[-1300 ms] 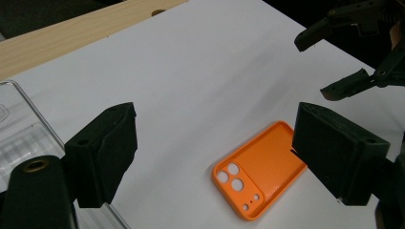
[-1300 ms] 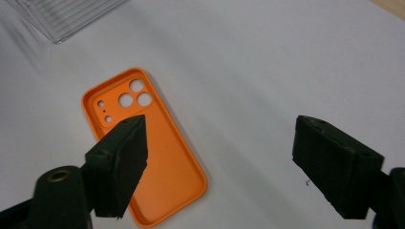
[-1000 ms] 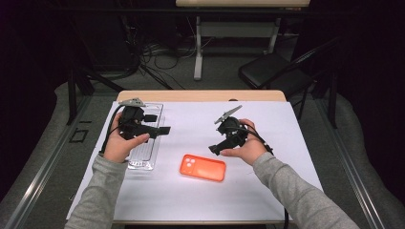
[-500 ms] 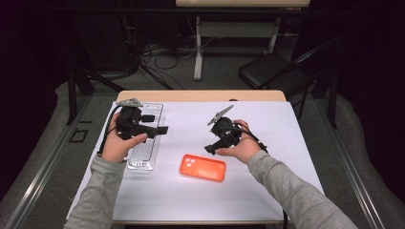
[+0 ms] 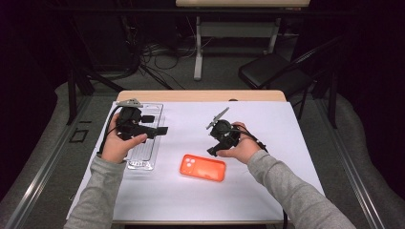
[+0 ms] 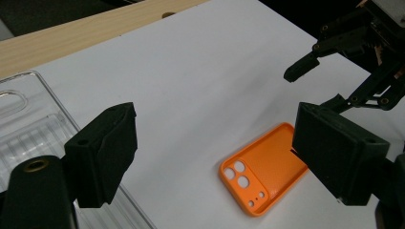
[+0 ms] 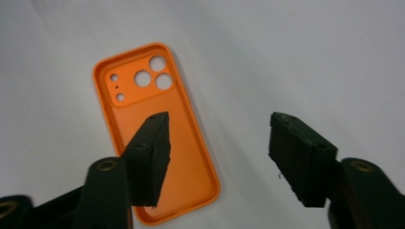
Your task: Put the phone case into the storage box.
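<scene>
An orange phone case (image 5: 203, 167) lies hollow side up on the white table cover, its camera holes toward the left. My right gripper (image 5: 213, 150) hangs just above the case's far right end, pointing down at it. In the right gripper view its jaws (image 7: 224, 155) stand apart and have just been closing. One jaw is over the case (image 7: 138, 102) and the case's long edge shows in the gap, with neither pad touching it. My left gripper (image 5: 161, 130) hovers open and empty over a clear plastic tray (image 5: 143, 155). From there I see the case (image 6: 262, 171) and the other gripper (image 6: 310, 67).
The clear tray (image 6: 28, 129) lies along the left side of the white cover (image 5: 267, 124). A strip of bare wood (image 5: 200, 95) runs along the table's far edge. Beyond it stand a black chair (image 5: 272, 74) and a floor with cables.
My right gripper has edged slightly left and down toward the orange case. The left hand and the case have not moved.
</scene>
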